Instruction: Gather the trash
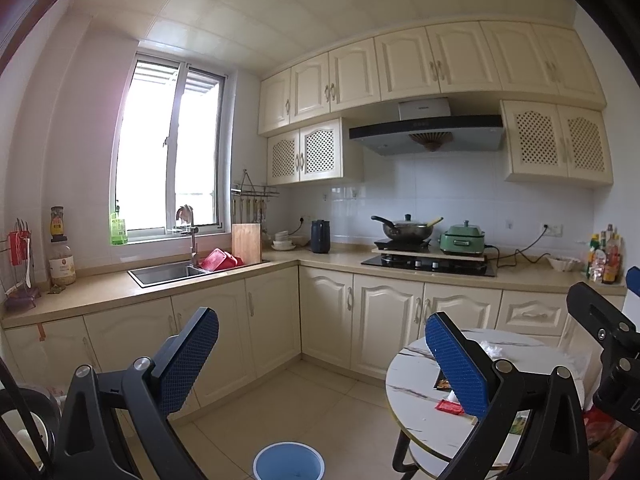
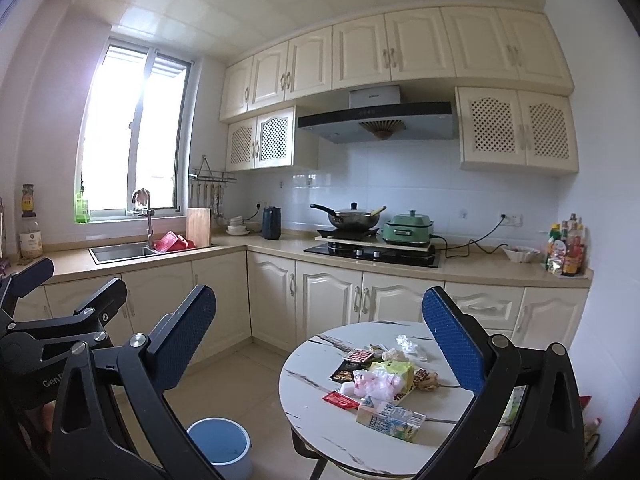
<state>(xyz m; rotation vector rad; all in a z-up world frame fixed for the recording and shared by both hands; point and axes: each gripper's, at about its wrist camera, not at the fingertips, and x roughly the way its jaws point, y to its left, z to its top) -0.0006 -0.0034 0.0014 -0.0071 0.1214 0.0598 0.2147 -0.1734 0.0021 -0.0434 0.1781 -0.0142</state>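
- Here, nearest: my left hand-held gripper [image 1: 320, 364] is released, blue pads spread wide, nothing between them. It hangs in the air over the floor, left of the round desk [image 1: 412, 364].
- My right hand-held gripper [image 2: 318, 352] is likewise released, pads wide apart, holding nothing. It hovers above the near edge of the same desk.
- Each gripper shows at the edge of the other's view; they sit side by side, apart.
- Blue bin [image 2: 220, 446] stands on the tiled floor just left of the desk, below the grippers. Its opening faces up; I cannot tell what lies inside.
- Trash lies in a loose heap on the white marble-patterned desk top.
- Closest piece: a drink carton [image 2: 390, 420] on its side near the front edge.
- Just left of it, a small red sachet [image 2: 340, 401], flat on the desk.
- Behind those, a crumpled pink-and-white plastic bag [image 2: 374, 384] touching a yellow-green packet [image 2: 394, 372].
- Farther back, dark snack wrappers [image 2: 352, 364] and a scrunched clear wrapper [image 2: 408, 346].
- Far side of the room: cream cabinets under a beige counter, with sink [image 2: 122, 252] by the window.
- A wok [image 2: 354, 218] and green cooker [image 2: 408, 229] stand on the stove; bottles [image 2: 568, 246] are clustered at the counter's right end.
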